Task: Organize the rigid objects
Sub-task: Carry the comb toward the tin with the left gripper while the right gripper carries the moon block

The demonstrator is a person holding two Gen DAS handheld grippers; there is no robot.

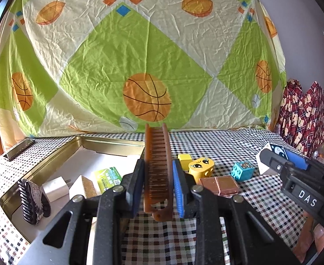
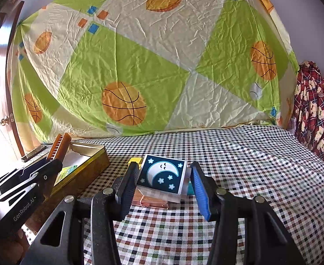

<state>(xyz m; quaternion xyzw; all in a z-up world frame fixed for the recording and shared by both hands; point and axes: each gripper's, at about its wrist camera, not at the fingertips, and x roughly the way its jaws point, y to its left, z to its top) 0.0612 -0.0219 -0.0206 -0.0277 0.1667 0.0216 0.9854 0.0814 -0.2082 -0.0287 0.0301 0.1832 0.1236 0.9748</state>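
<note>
Left wrist: we see left gripper (image 1: 158,187) clamped on brown comb (image 1: 156,172) beside gold tin (image 1: 58,154), w/ hair clip (image 1: 32,201) inside. Right wrist: only here moon cube's (image 2: 162,174) face shows, right gripper (image 2: 164,187) gripping it above checked cloth (image 2: 250,165).

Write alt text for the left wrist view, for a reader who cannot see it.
The left gripper is shut on a brown comb above a checked tablecloth. An open gold tin sits to the left; toy blocks lie to the right.
</note>
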